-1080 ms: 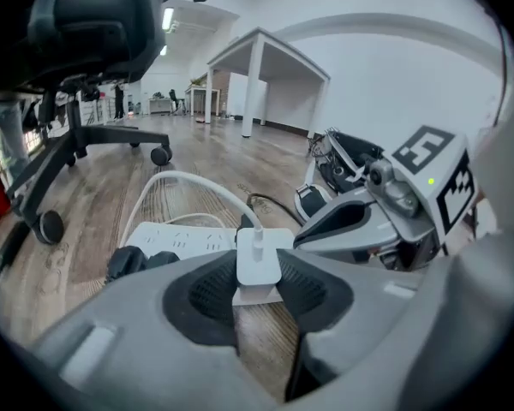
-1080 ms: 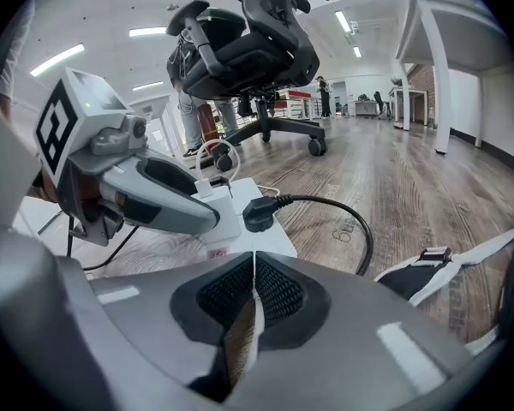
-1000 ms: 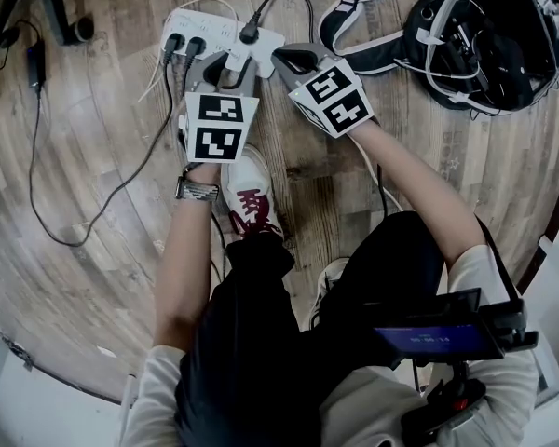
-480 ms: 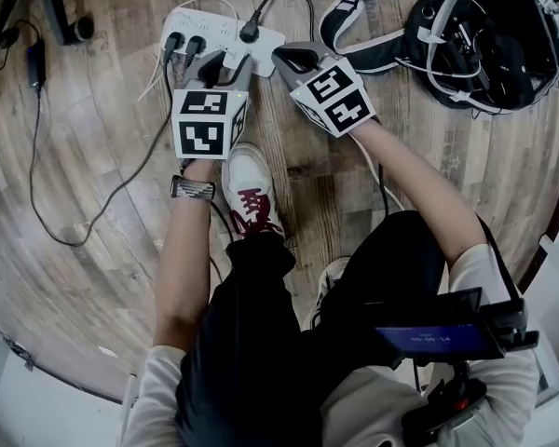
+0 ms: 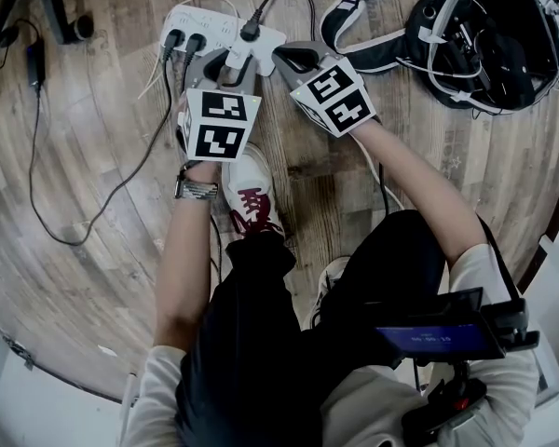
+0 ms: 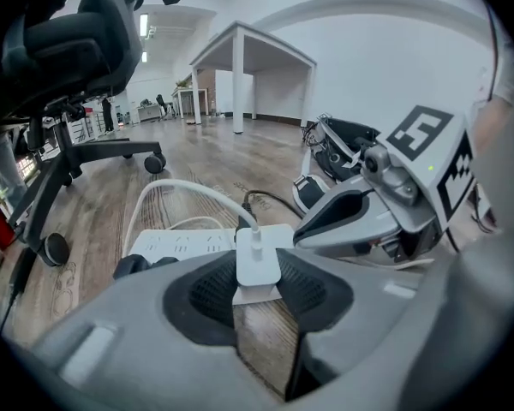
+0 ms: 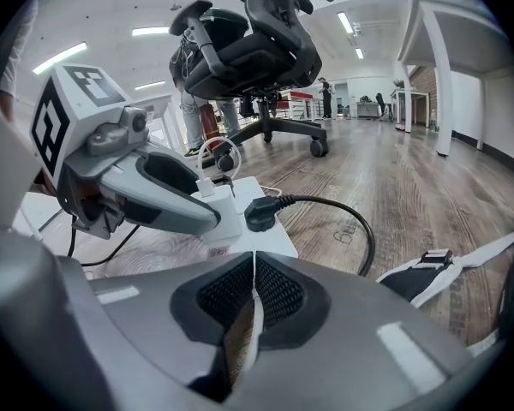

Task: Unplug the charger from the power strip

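Observation:
A white power strip (image 5: 216,28) lies on the wood floor ahead of me. The white charger (image 5: 234,60) stands at its near edge, a white cable running from its top. My left gripper (image 5: 229,65) is shut on the charger (image 6: 257,264), one pad pressed against each side. In the left gripper view the strip (image 6: 184,245) shows just behind it. I cannot tell whether the charger's prongs are still in the socket. My right gripper (image 5: 293,59) hovers beside the strip's right end, shut with nothing between its pads (image 7: 253,272). The right gripper view shows the left gripper (image 7: 167,204) over the charger (image 7: 218,217).
A black plug (image 5: 251,33) with a thick cable sits in the strip's right end, and two black plugs (image 5: 183,44) in its left end. A black harness bag (image 5: 480,35) lies at right. An office chair base (image 5: 61,12) stands at left. My shoe (image 5: 251,194) is below the grippers.
The left gripper rocked left, then came back, and its jaws now clamp the white charger. The right gripper has stayed put.

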A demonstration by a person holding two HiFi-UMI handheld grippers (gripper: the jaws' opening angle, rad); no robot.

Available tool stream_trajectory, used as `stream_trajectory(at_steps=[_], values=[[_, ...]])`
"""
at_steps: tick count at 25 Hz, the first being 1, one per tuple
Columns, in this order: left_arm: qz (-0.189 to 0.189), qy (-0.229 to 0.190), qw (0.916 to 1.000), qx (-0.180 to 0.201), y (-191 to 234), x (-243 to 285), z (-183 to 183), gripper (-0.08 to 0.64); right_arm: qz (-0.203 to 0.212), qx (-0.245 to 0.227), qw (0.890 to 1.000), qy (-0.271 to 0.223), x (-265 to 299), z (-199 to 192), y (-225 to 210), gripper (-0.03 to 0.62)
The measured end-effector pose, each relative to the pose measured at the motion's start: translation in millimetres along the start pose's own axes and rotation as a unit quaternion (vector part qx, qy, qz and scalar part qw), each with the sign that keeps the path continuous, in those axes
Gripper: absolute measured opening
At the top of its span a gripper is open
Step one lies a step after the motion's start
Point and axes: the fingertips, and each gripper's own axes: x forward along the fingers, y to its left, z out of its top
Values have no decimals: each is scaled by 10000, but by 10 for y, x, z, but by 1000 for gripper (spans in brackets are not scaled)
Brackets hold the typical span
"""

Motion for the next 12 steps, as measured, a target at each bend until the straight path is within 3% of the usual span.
stream_trajectory(at_steps=[6,12], values=[[-82,2,9999,-146,19,3,-8,140,14,-11,10000,-17,9,2,3,8],[-357,-160,9959,-814,56,-13,-10,141,-4,-53,10000,-14,3,0,6,8]])
